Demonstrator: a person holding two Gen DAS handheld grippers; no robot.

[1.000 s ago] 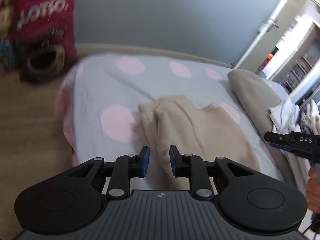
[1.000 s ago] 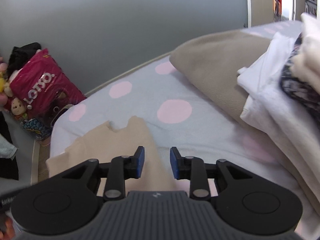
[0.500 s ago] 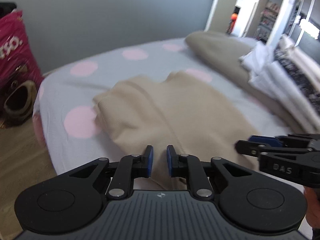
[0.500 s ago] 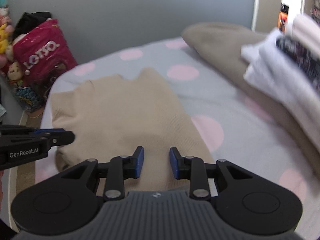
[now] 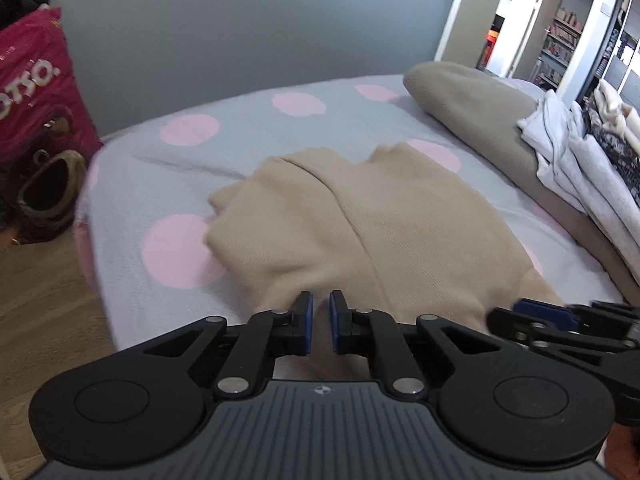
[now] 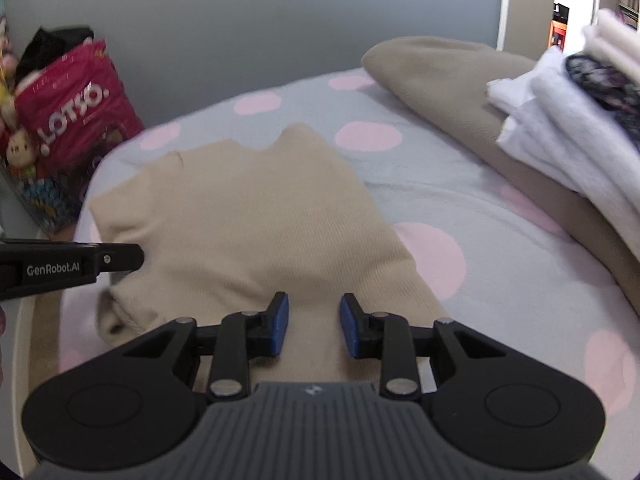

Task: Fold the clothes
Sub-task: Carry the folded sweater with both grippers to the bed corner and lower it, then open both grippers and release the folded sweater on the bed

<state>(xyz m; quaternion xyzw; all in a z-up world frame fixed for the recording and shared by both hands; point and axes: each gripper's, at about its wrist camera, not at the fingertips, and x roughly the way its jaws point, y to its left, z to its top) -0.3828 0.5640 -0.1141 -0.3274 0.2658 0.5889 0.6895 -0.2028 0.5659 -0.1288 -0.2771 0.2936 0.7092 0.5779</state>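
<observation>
A beige knit garment [image 5: 360, 220] lies partly folded on a grey bedspread with pink dots [image 5: 160, 168]. My left gripper [image 5: 318, 320] hovers over the garment's near edge. Its jaws are drawn in to a slim gap and no cloth is pinched between the pads. In the right wrist view the same garment [image 6: 248, 208] fills the middle, and the left gripper [image 6: 120, 258] reaches in from the left at its side edge. My right gripper [image 6: 314, 324] is open over the near hem, with cloth showing below the gap. It also shows low on the right as the right gripper [image 5: 532, 316] in the left wrist view.
A brown rolled blanket [image 6: 440, 80] lies along the bed's far right, with a stack of white and patterned clothes [image 6: 560, 120] on it. A pink bag [image 6: 76, 108] and toys stand on the floor by the bed's left corner. Wooden floor [image 5: 40, 300] lies to the left and a doorway [image 5: 500, 20] behind.
Both grippers came in low over the beige garment's near edge. The left jaws narrowed. The right gripper slid in beside the left one, its jaws unchanged.
</observation>
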